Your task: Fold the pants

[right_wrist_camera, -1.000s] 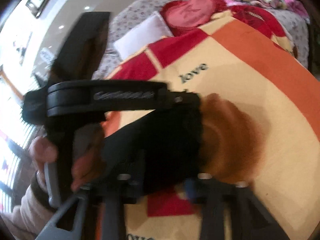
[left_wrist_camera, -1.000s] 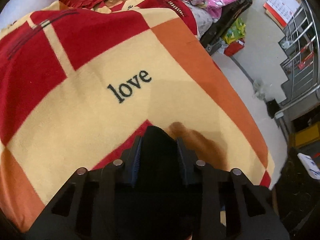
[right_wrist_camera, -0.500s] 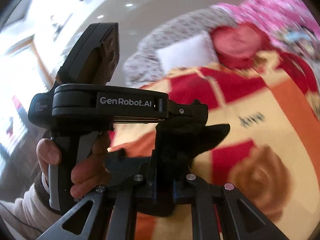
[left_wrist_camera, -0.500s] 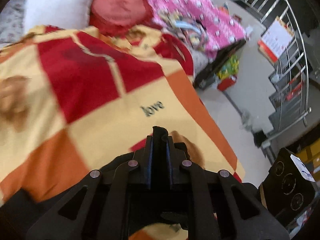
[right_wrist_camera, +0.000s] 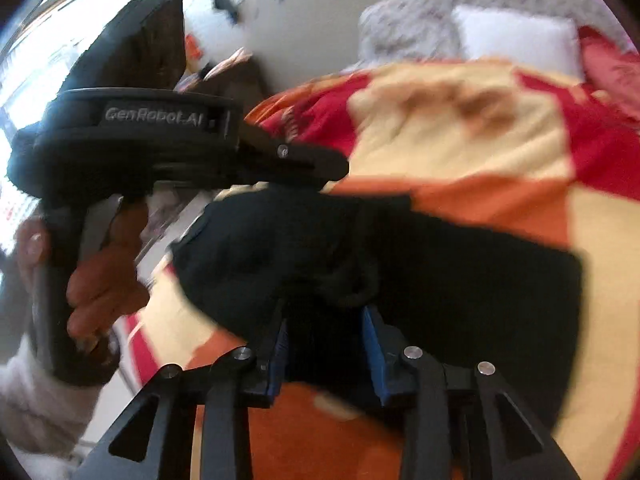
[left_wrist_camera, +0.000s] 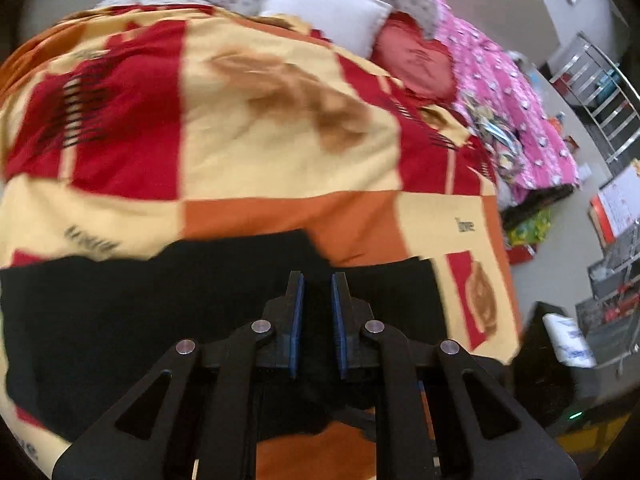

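Observation:
Black pants (left_wrist_camera: 160, 304) lie spread across the near part of a red, orange and cream blanket (left_wrist_camera: 280, 128) on a bed. My left gripper (left_wrist_camera: 318, 280) is above them, jaws slightly apart with black cloth between the blue pads. In the right wrist view my right gripper (right_wrist_camera: 326, 320) has its jaws partly open around a bunched fold of the pants (right_wrist_camera: 460, 280). The left gripper's body (right_wrist_camera: 160, 136) and the hand holding it are at the left of that view.
A white pillow (left_wrist_camera: 324, 12), a red heart cushion (left_wrist_camera: 416, 64) and pink bedding (left_wrist_camera: 512, 112) lie at the far end. A metal rack (left_wrist_camera: 600, 92) and floor clutter stand to the right of the bed. A black device (left_wrist_camera: 560, 364) sits near right.
Both grippers have swung back and up; the pants have dropped from a raised bunch to lying spread on the blanket. Both sets of jaws have widened from tightly pinched.

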Tool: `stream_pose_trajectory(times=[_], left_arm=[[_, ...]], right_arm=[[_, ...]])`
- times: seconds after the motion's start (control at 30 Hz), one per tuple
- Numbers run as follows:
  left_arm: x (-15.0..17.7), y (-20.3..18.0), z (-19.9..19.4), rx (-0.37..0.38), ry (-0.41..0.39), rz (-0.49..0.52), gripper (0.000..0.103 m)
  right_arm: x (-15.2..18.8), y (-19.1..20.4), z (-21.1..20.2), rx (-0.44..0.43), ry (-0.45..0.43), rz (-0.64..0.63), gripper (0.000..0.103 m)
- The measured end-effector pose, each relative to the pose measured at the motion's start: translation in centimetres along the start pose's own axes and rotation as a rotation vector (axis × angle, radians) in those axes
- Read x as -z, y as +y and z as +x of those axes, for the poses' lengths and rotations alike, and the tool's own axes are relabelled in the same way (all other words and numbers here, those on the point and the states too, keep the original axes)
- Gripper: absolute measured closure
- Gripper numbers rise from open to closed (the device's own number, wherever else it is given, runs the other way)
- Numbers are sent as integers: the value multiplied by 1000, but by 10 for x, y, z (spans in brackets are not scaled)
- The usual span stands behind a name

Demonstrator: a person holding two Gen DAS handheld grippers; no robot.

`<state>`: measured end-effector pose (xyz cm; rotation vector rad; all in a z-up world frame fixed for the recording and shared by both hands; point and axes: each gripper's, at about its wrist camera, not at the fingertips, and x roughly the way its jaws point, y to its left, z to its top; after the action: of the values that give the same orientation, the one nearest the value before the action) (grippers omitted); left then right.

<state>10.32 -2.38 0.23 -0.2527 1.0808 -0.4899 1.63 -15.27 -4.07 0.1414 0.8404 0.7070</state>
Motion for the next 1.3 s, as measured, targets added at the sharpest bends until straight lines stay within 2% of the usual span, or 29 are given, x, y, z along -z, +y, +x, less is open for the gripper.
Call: stream_pose_trajectory(times=[0.07,0.1,0.13,0.2,0.23,0.33,0.5,0.57,0.63,0.9,1.07,1.2,1.3], left_arm=[[10,6,-6,-13,-7,-1,84],[16,9,-10,-4,-7,-3,75],[21,8,-10,10,-7,-10,66],[29,7,-10,26,-4,-17,59],[31,2,-7,23,-2,-13,59],[37,-10,8,-25,8,3,57],[45,-25,32,-77,30,29,57],[46,-27,43,-160,25,34,57],[48,-26,51,-199,23,34,56],[58,-20,43,-205,6,13,56],[63,-19,40,-203,-5,5,56],[65,-19,39,-203,-12,-4,56],[68,-19,34,-214,-11,-9,56]], right_arm=[[2,-1,-21,-36,-56,9,70],[0,-5,-32,-34,-87,21,70],[2,-11,-45,-14,-121,36,70],[0,-25,-59,77,-161,69,70],[1,-31,-64,141,-164,91,70],[4,-55,-61,247,-135,149,70],[4,-63,-42,342,-97,132,70],[-4,-69,-29,379,-70,108,70],[-8,-69,-21,415,-63,69,70],[-1,-51,-50,404,-60,33,70],[25,-35,-46,440,1,-11,70],[32,-29,-42,484,9,-44,70],[23,-25,-49,445,8,-30,70]])
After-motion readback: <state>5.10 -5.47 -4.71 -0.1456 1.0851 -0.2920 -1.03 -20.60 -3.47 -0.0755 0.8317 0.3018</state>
